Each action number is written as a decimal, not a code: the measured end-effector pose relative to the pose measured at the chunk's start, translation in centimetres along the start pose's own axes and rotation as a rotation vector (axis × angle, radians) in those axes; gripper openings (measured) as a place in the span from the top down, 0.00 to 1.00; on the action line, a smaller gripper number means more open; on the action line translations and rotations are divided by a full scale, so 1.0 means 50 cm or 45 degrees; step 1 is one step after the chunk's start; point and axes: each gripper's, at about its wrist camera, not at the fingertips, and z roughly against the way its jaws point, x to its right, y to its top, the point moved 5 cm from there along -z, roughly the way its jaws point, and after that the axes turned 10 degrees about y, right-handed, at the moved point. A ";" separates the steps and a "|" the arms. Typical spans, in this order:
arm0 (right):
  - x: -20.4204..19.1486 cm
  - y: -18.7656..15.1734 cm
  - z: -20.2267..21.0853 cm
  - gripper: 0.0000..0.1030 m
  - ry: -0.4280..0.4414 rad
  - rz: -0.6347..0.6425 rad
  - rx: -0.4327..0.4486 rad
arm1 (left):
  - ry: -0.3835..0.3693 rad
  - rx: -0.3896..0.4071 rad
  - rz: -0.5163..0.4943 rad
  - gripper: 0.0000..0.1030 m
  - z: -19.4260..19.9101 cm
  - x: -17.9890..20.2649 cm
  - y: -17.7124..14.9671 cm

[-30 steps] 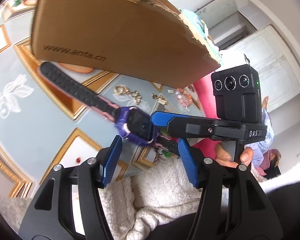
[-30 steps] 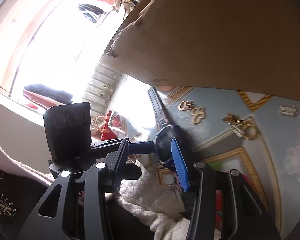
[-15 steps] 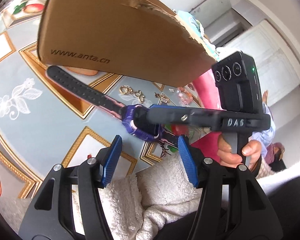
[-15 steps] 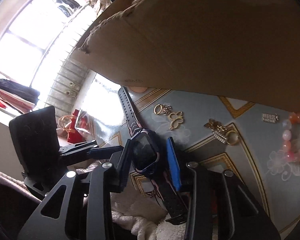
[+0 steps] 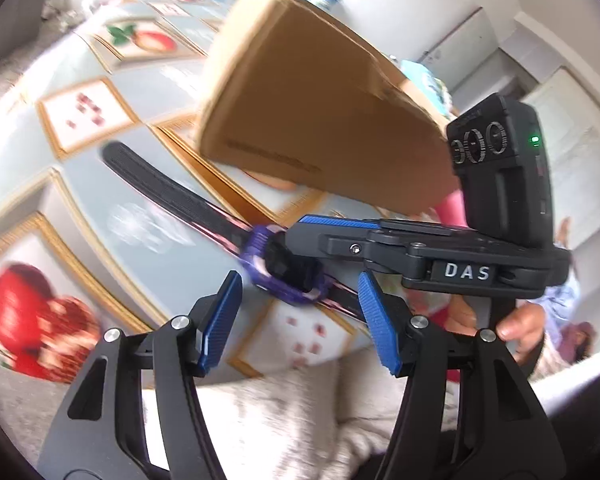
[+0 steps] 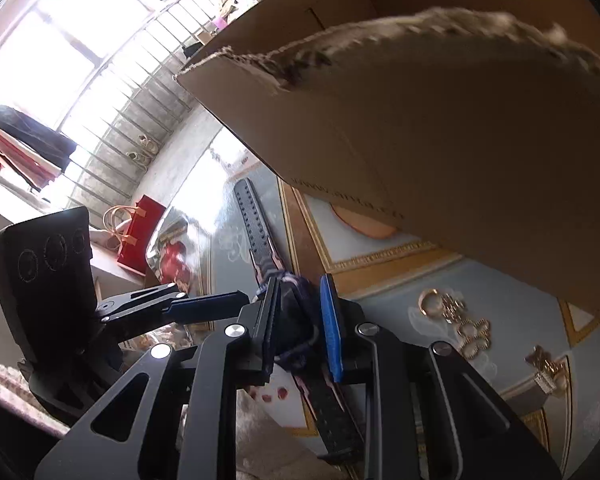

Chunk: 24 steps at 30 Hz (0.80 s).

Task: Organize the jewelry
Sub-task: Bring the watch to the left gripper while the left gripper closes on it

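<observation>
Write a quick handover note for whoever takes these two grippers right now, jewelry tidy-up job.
Right gripper: jaws closing around the purple watch, pads at its case; the grip looks nearly made.
Left gripper: open, empty, next to the watch.
Watch: straps flat on the patterned table, in front of the cardboard box.
Gold rings and charms lie loose on the table to the right; whether anything is in the box cannot be seen.
Left to do: probably lift the watch into the box, then the gold pieces.

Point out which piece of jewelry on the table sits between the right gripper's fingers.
The purple-cased watch with the black strap. The right gripper is closing around its case, while the gold ring and gold clasps lie untouched to the side.
</observation>
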 end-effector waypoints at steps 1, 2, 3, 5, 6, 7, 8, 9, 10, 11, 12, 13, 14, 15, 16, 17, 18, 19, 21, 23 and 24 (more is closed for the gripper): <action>-0.004 0.007 0.000 0.79 0.003 0.003 0.020 | 0.022 0.010 0.003 0.43 0.001 -0.005 0.005; -0.008 0.011 -0.001 0.79 -0.009 0.009 0.030 | 0.049 0.021 0.008 0.43 0.004 -0.011 0.011; -0.012 0.014 0.005 0.79 -0.056 0.029 0.047 | 0.072 0.033 0.011 0.43 0.009 -0.017 0.016; -0.033 0.029 -0.001 0.79 -0.095 0.055 0.078 | 0.109 0.069 0.002 0.43 0.022 -0.018 0.021; -0.033 0.025 0.025 0.79 -0.122 0.069 0.113 | 0.125 0.087 -0.013 0.42 0.029 -0.017 0.022; -0.032 0.021 0.044 0.79 -0.148 0.070 0.136 | 0.135 0.101 -0.036 0.42 0.037 -0.017 0.021; -0.030 0.019 0.058 0.79 -0.170 0.065 0.153 | 0.140 0.107 -0.059 0.42 0.040 -0.011 0.021; -0.020 0.012 0.083 0.79 -0.215 0.053 0.180 | 0.141 0.112 -0.086 0.42 0.041 -0.008 0.019; -0.011 0.007 0.106 0.79 -0.263 0.042 0.202 | 0.141 0.114 -0.124 0.42 0.044 -0.002 0.018; -0.002 0.003 0.124 0.79 -0.310 0.030 0.222 | 0.141 0.116 -0.161 0.42 0.043 0.011 0.017; 0.011 0.000 0.154 0.79 -0.365 0.011 0.259 | 0.140 0.117 -0.192 0.42 0.054 0.002 0.021; 0.018 0.000 0.173 0.79 -0.387 -0.004 0.295 | 0.140 0.117 -0.226 0.42 0.051 0.016 0.023; 0.022 0.002 0.189 0.79 -0.386 -0.017 0.332 | 0.135 0.113 -0.262 0.42 0.045 0.030 0.023; 0.026 0.006 0.201 0.79 -0.380 -0.029 0.365 | 0.127 0.107 -0.292 0.42 0.040 0.043 0.022; 0.032 0.011 0.212 0.79 -0.385 -0.038 0.389 | 0.123 0.102 -0.324 0.42 0.034 0.054 0.020; 0.040 0.018 0.227 0.79 -0.383 -0.045 0.402 | 0.126 0.099 -0.349 0.42 0.028 0.063 0.017; 0.041 0.021 0.228 0.79 -0.376 -0.049 0.406 | 0.128 0.095 -0.368 0.42 0.028 0.075 0.014; 0.040 0.024 0.225 0.79 -0.374 -0.047 0.412 | 0.130 0.093 -0.381 0.42 0.027 0.082 0.014; 0.038 0.017 0.227 0.79 -0.393 -0.029 0.417 | 0.139 0.101 -0.396 0.43 0.028 0.089 0.009; 0.040 0.013 0.228 0.79 -0.406 -0.023 0.426 | 0.145 0.108 -0.393 0.43 0.028 0.090 0.008; 0.034 0.003 0.227 0.79 -0.392 -0.029 0.432 | 0.144 0.108 -0.386 0.43 0.027 0.090 0.006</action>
